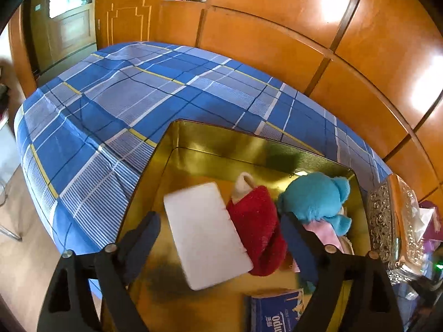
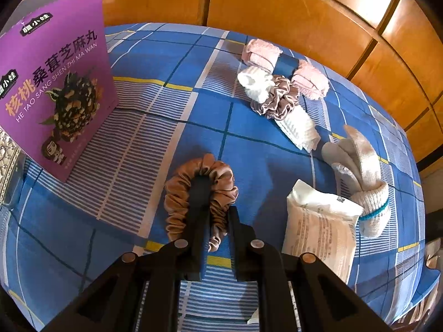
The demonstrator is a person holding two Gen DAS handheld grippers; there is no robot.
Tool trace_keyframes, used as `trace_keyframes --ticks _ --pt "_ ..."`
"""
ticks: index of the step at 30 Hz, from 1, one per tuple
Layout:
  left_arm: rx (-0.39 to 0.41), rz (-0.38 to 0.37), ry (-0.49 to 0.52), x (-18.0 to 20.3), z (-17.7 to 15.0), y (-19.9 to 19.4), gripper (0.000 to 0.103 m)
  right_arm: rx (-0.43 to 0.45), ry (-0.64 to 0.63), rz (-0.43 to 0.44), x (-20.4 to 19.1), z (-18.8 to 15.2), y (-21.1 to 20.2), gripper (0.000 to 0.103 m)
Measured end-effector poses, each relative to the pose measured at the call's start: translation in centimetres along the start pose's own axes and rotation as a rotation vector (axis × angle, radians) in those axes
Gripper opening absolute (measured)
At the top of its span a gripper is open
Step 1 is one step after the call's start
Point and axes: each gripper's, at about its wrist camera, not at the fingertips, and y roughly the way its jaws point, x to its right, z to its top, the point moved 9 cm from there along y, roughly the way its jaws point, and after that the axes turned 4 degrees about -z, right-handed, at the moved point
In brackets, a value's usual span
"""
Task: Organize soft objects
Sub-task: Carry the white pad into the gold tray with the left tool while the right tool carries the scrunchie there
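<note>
In the left wrist view my left gripper (image 1: pixel 221 224) is open and empty above a gold tin box (image 1: pixel 205 141). In the box lie a white foam block (image 1: pixel 205 235), a red and white sock (image 1: pixel 257 227) and a teal plush toy (image 1: pixel 315 196). In the right wrist view my right gripper (image 2: pixel 214 196) is shut on a brown satin scrunchie (image 2: pixel 177 193) on the blue plaid cloth (image 2: pixel 138 138); one finger passes through its ring. Further off lie a mauve scrunchie (image 2: pixel 277 99), white socks (image 2: pixel 256 83), a pink rolled towel (image 2: pixel 263 52) and grey gloves (image 2: pixel 360 160).
A purple snack box (image 2: pixel 55 83) stands at the left of the right wrist view. A white wipes packet (image 2: pixel 321 224) lies at the right. A silver ornate tissue box (image 1: pixel 387 221) sits right of the tin. A blue packet (image 1: pixel 277 312) lies in the tin. Wooden panels stand behind.
</note>
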Motion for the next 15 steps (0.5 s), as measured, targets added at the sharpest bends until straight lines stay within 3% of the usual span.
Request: trace_keyframes --ticks 8,15 --pt "0.059 -0.025 0.084 1.8 -2.8 -2.6 0.103 -0.032 0.074 0.022 0.9 1.4 -1.2 0.01" --pt "0.076 -0.023 0.162 3.9 -4.4 -4.2 0.103 0.035 0.121 -0.005 2.6 9.0 -5.9 0.01"
